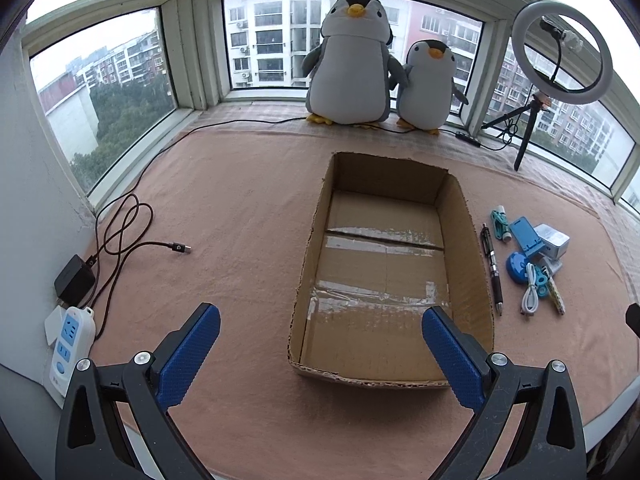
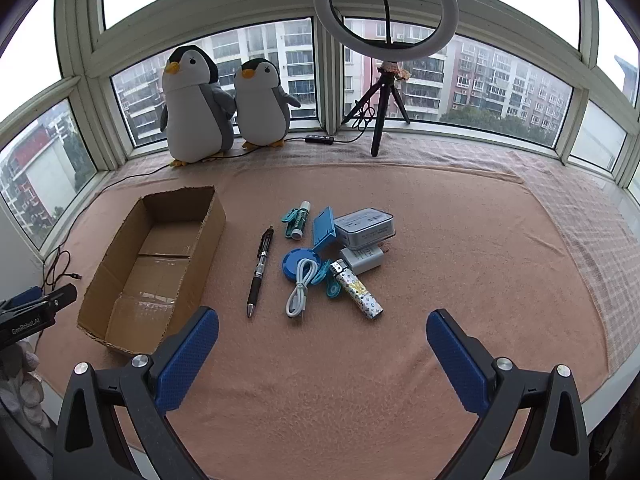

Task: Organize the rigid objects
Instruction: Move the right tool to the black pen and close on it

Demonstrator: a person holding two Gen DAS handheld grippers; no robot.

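A pink cloth (image 2: 440, 240) covers the window ledge. Both the left gripper (image 1: 320, 338) and right gripper (image 2: 322, 338) gape, empty. The pen (image 2: 260, 272) lies at eleven o'clock beside the box (image 2: 208, 248); crowded neighbours risk being knocked.

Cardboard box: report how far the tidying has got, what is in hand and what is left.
Done: nothing that shows; the cardboard box is empty. In hand: nothing; the left gripper and right gripper both hang open over the cloth. Left: the whole pile beside the box, including the pen, white cable, patterned lighter, blue lid, silver tin and the tube.
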